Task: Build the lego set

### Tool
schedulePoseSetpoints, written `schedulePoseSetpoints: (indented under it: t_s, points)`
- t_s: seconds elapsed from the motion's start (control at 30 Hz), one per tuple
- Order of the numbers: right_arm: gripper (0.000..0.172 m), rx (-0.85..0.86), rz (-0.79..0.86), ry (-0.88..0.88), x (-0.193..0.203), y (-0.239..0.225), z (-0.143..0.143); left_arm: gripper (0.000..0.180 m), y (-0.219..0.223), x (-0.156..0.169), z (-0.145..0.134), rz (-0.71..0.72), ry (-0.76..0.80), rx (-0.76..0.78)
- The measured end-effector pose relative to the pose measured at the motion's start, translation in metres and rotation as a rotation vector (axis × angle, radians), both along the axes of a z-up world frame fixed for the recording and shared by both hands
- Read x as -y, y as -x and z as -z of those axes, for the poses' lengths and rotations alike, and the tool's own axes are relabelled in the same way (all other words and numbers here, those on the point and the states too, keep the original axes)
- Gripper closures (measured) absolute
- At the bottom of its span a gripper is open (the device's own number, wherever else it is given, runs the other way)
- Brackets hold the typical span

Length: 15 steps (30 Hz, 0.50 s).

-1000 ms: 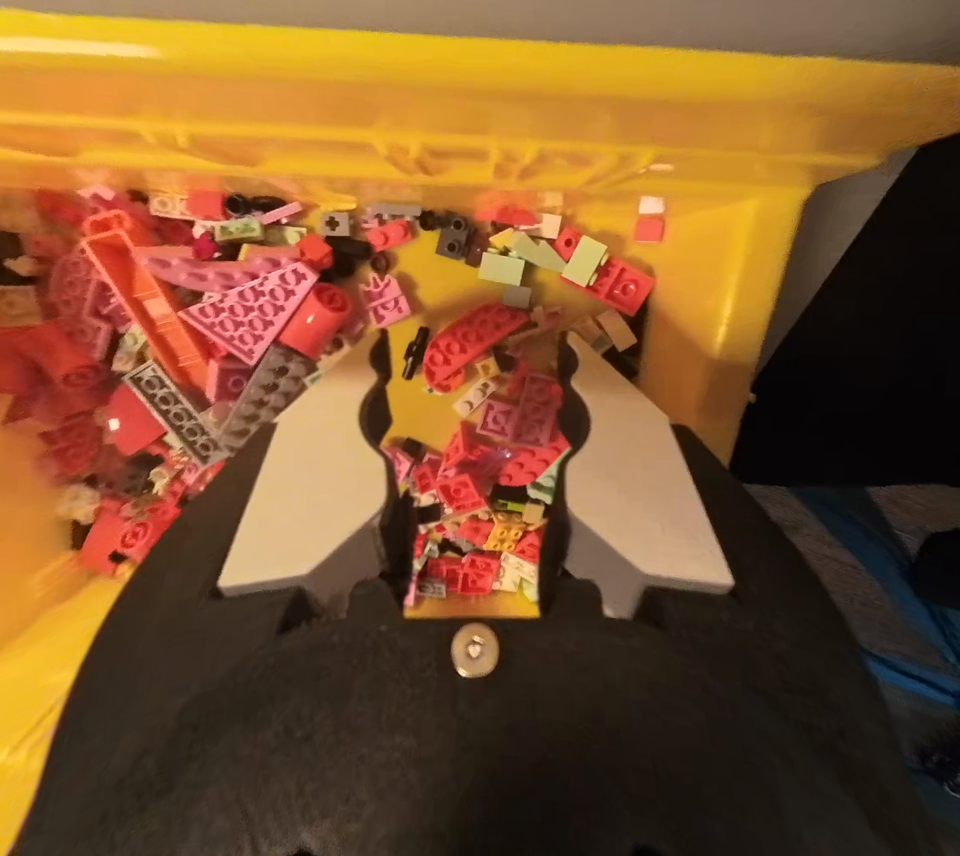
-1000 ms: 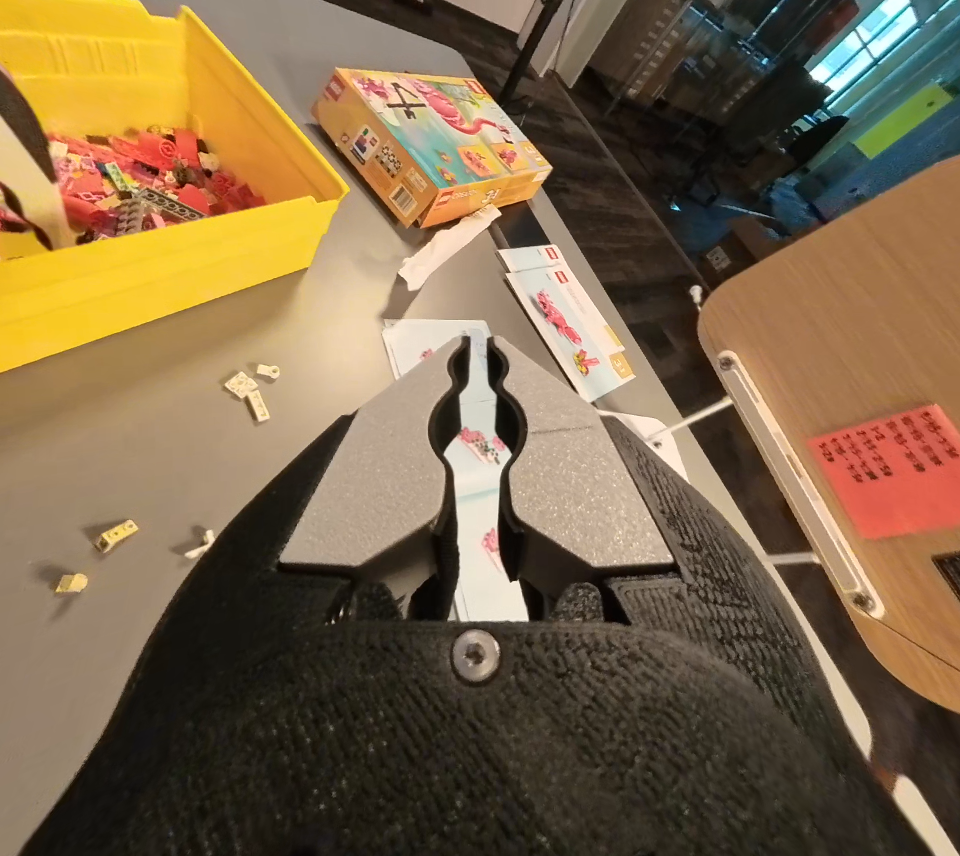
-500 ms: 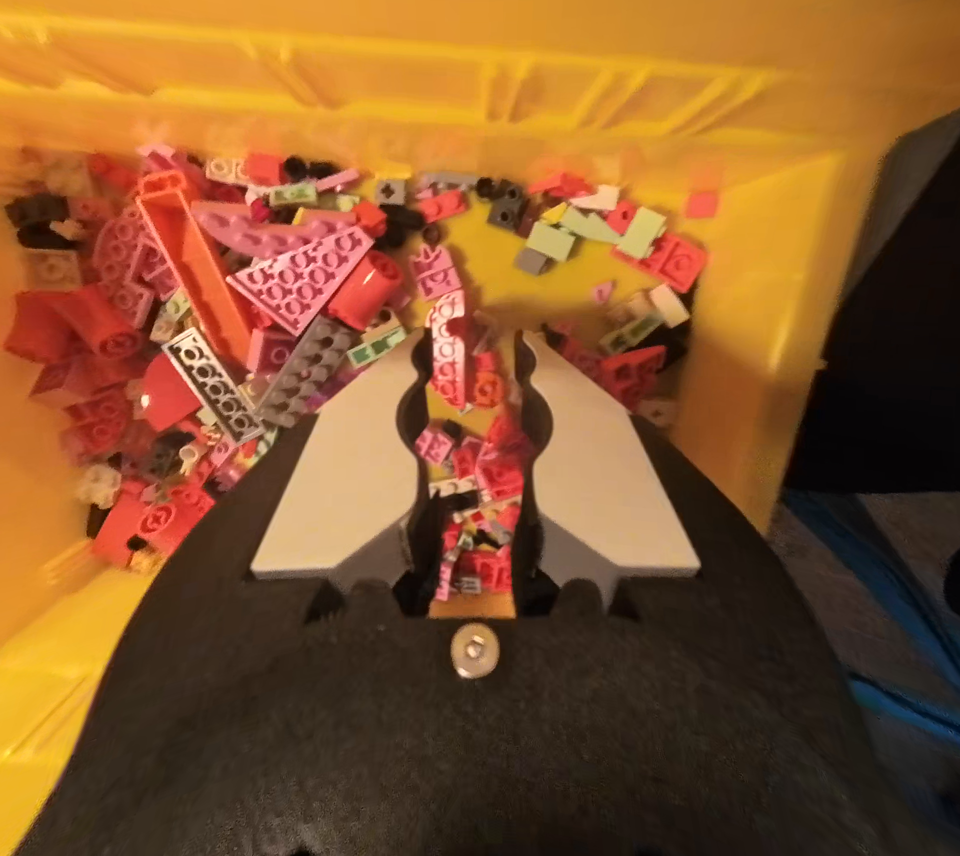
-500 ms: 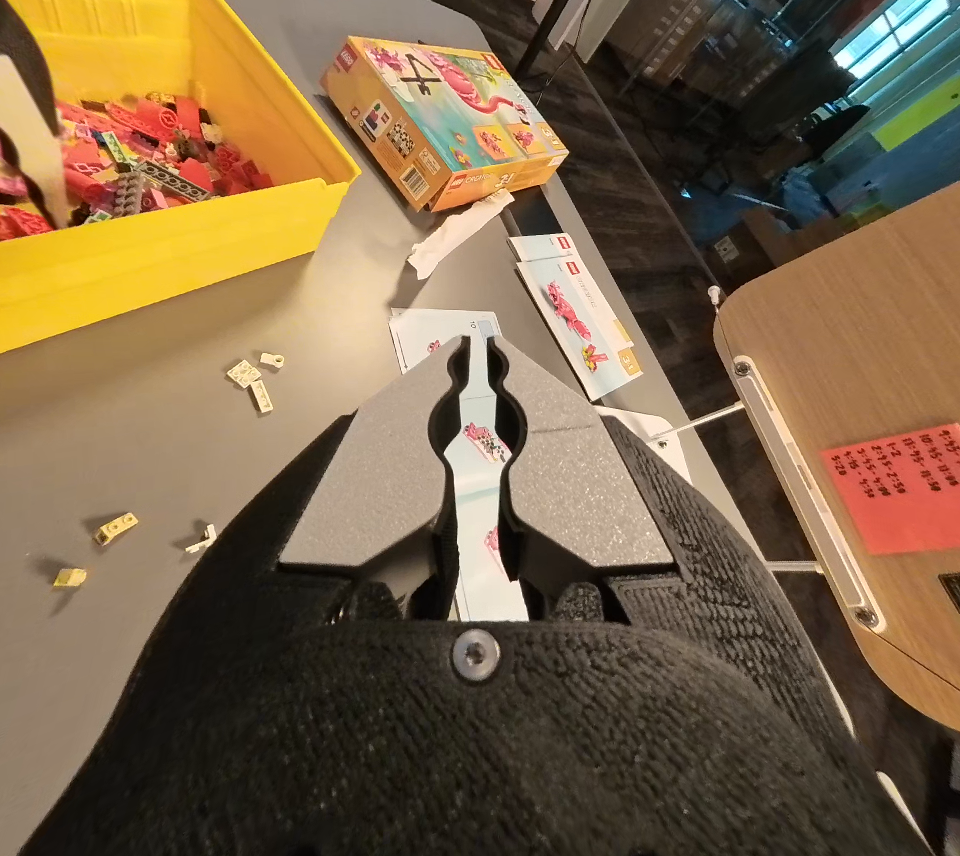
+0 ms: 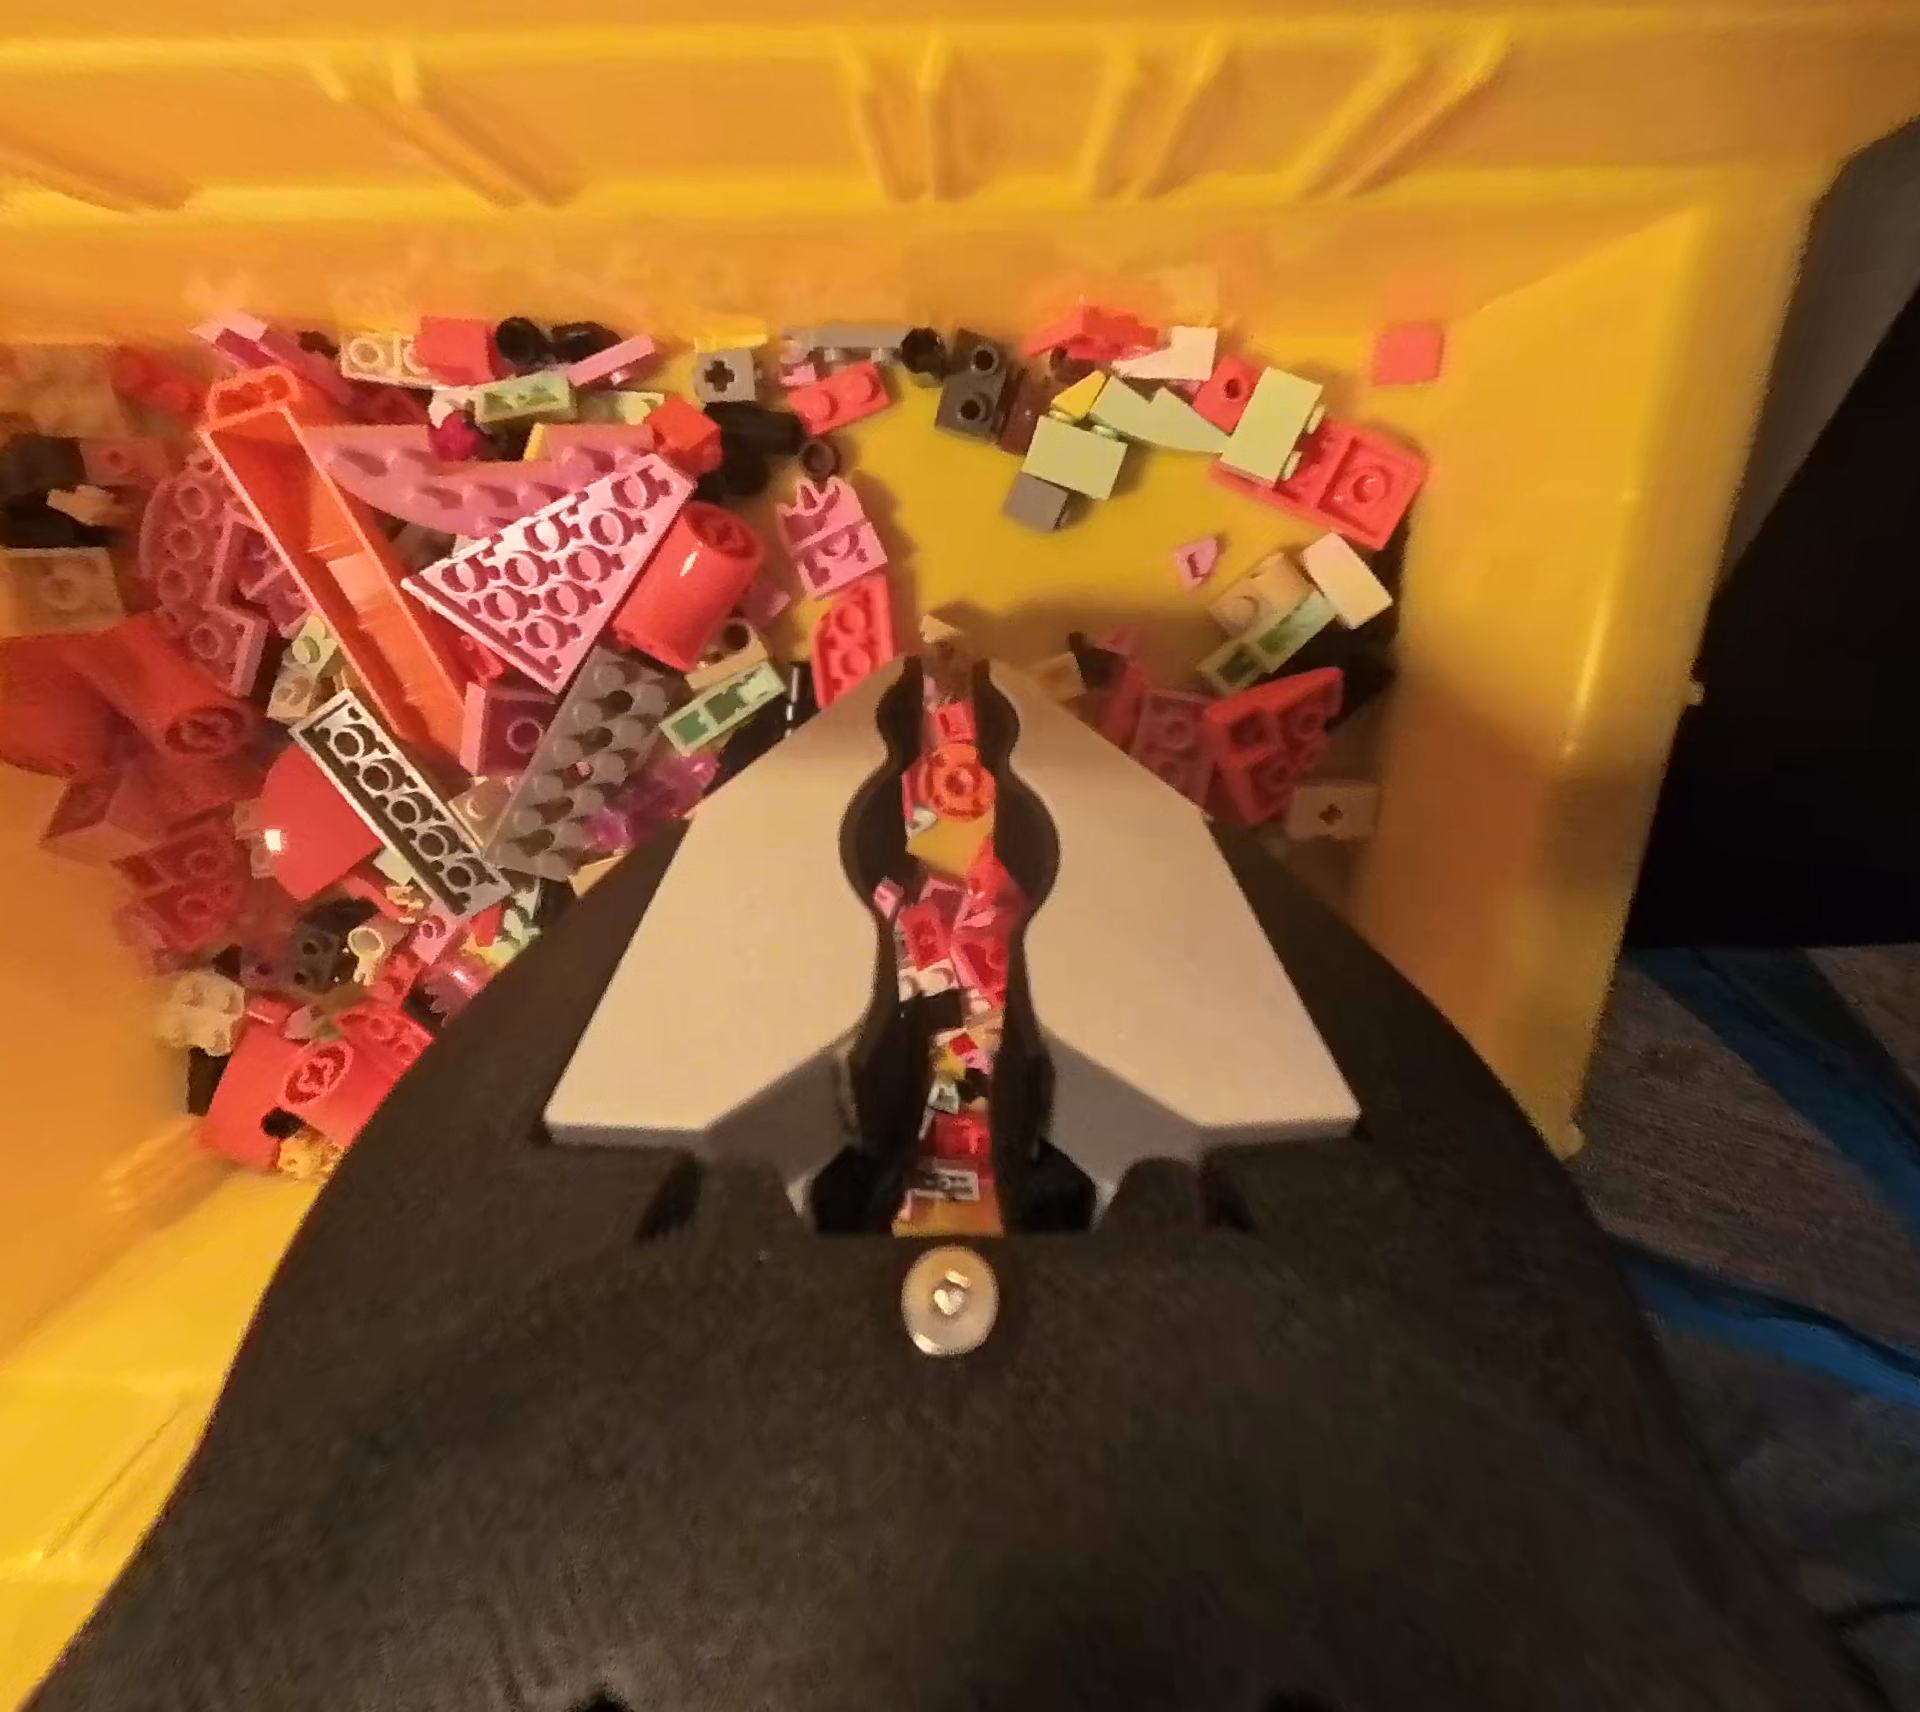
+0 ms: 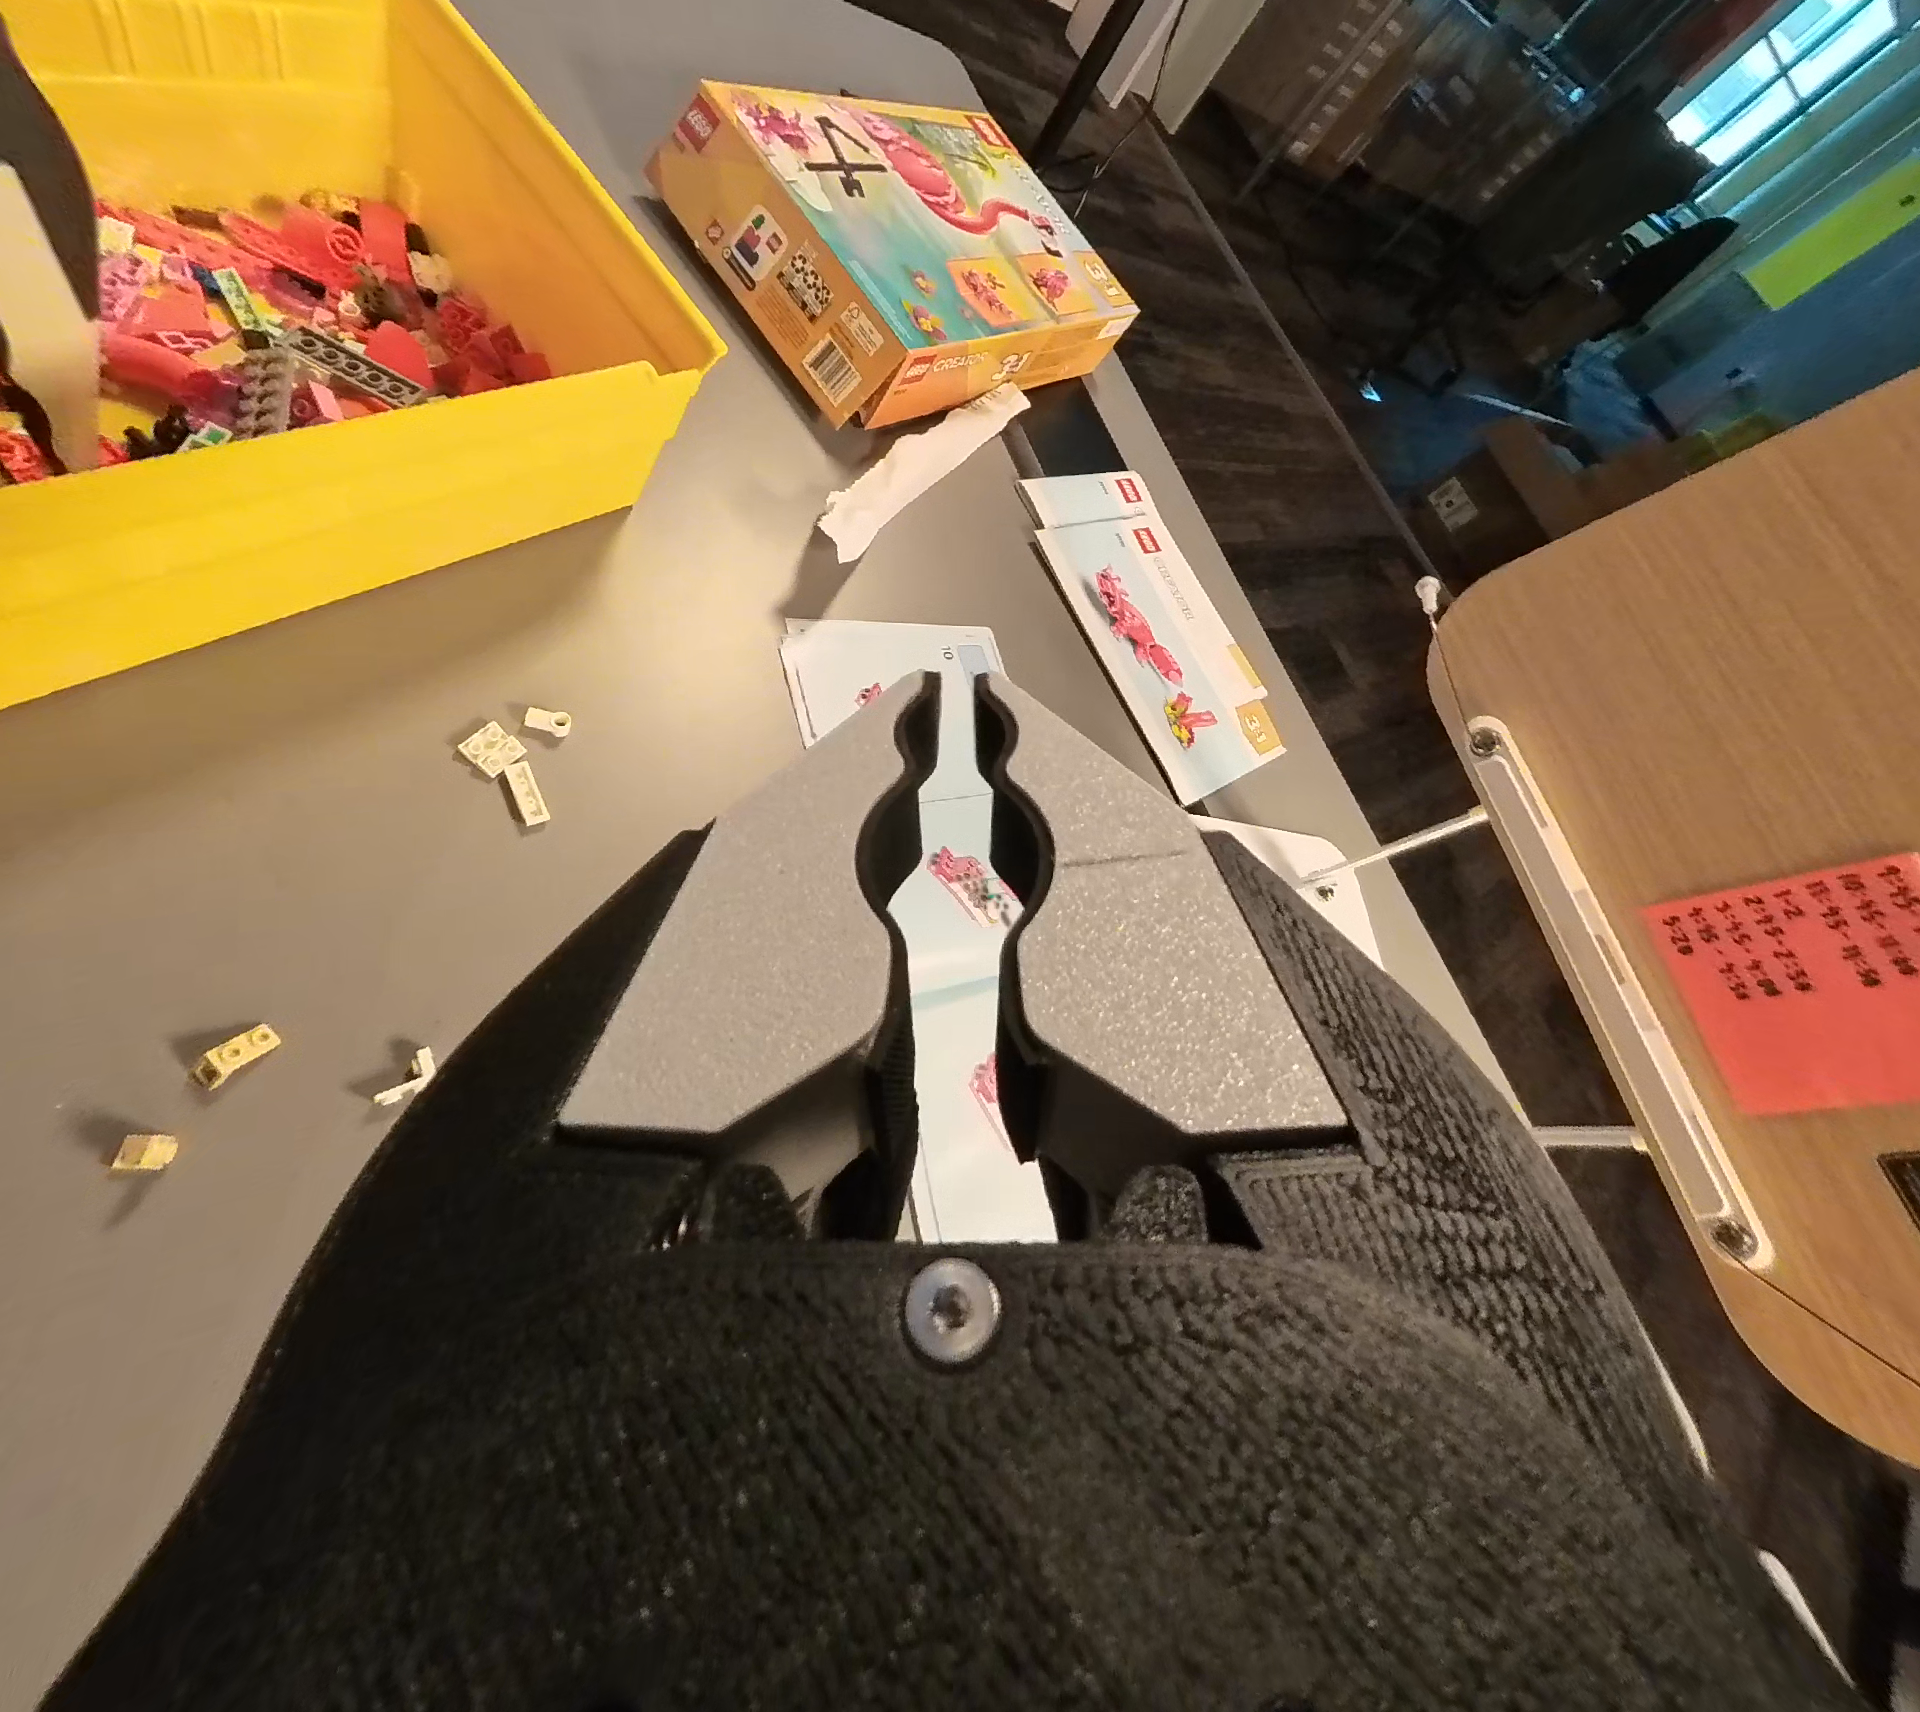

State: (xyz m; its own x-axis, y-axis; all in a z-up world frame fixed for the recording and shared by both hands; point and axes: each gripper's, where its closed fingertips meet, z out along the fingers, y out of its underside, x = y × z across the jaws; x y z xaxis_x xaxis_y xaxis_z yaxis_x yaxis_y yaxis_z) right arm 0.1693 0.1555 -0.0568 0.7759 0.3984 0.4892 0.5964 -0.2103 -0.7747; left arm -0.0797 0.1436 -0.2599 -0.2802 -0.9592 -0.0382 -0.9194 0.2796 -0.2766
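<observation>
Bricks (image 5: 551, 582): red/pink heap in yellow bin (image 5: 935, 135), mostly piled left. Left gripper (image 5: 948, 675) down in heap, jaws nearly together, looks pinched on small pinkish brick (image 5: 940, 660) at tips, bit blurry tho. Right gripper (image 6: 958, 680) closed on nothing, above open booklet (image 6: 862, 654) on grey table (image 6: 312, 883). Few cream pieces (image 6: 509, 753) loose nearby.

From the left wrist we look steeply down, close in, into the yellow bin (image 5: 935, 135) of bricks (image 5: 540, 582). From the right wrist we look from higher and farther back, forward across the grey table (image 6: 260, 914). Both views share the bin (image 6: 343, 509), which sits at the right view's far left.
</observation>
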Motion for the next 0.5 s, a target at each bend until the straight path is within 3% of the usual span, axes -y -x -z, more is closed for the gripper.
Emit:
schedulePoseSetpoints:
  t_s: [0.3,0.5]
  points:
    - [0.167,-0.024,0.012,-0.020,0.006,-0.008,-0.005,0.178,0.000,0.001,0.001,-0.026,0.005,-0.022]
    - [0.167,-0.035,0.051,-0.004,0.009,-0.022,-0.002,0.178,0.000,0.004,0.001,-0.078,0.034,0.044]
